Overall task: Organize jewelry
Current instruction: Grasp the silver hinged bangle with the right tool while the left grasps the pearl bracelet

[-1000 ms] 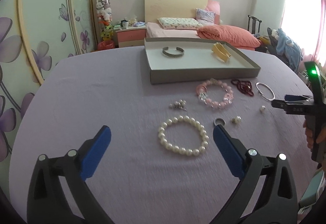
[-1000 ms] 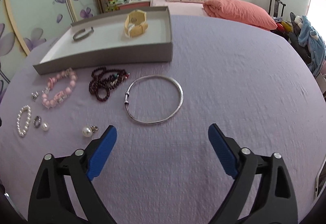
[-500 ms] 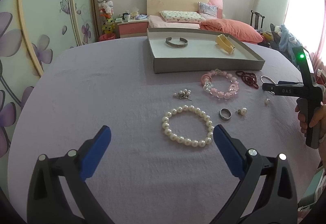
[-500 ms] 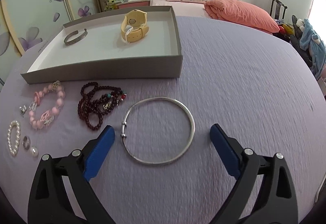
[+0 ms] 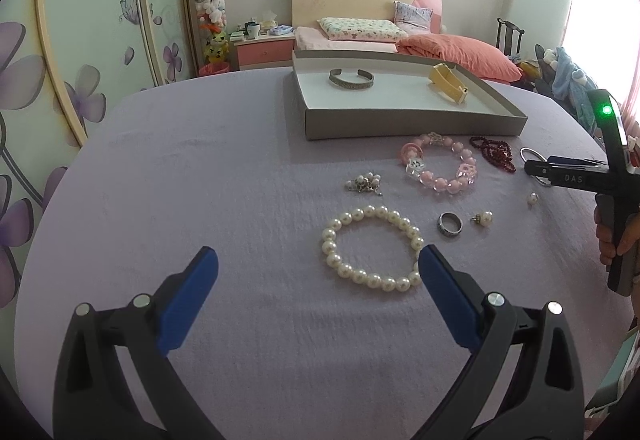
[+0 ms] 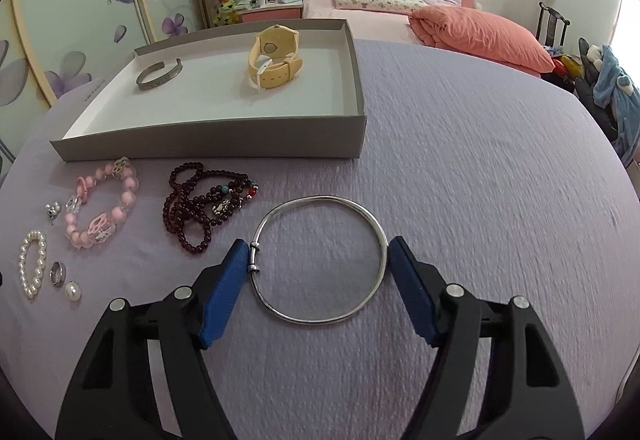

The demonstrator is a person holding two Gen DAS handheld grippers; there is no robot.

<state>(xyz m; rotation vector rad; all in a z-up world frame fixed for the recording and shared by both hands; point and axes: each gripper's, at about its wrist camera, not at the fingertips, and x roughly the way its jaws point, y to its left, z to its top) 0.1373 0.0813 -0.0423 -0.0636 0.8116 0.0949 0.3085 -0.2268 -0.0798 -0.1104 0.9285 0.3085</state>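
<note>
Lilac cloth covers the surface (image 6: 480,168) in a bedroom. The right gripper (image 6: 318,256) has just been closing, and its blue pads now stand at both sides of the silver bangle (image 6: 376,240), touching it or nearly so; a firm grip cannot be confirmed. This suggests the bangle is next for the grey tray (image 6: 216,150), where a cuff (image 6: 158,74) and a yellow watch (image 6: 274,60) already lie. The left gripper (image 5: 318,268) hovers wide open beside the pearl bracelet (image 5: 372,248).
</note>
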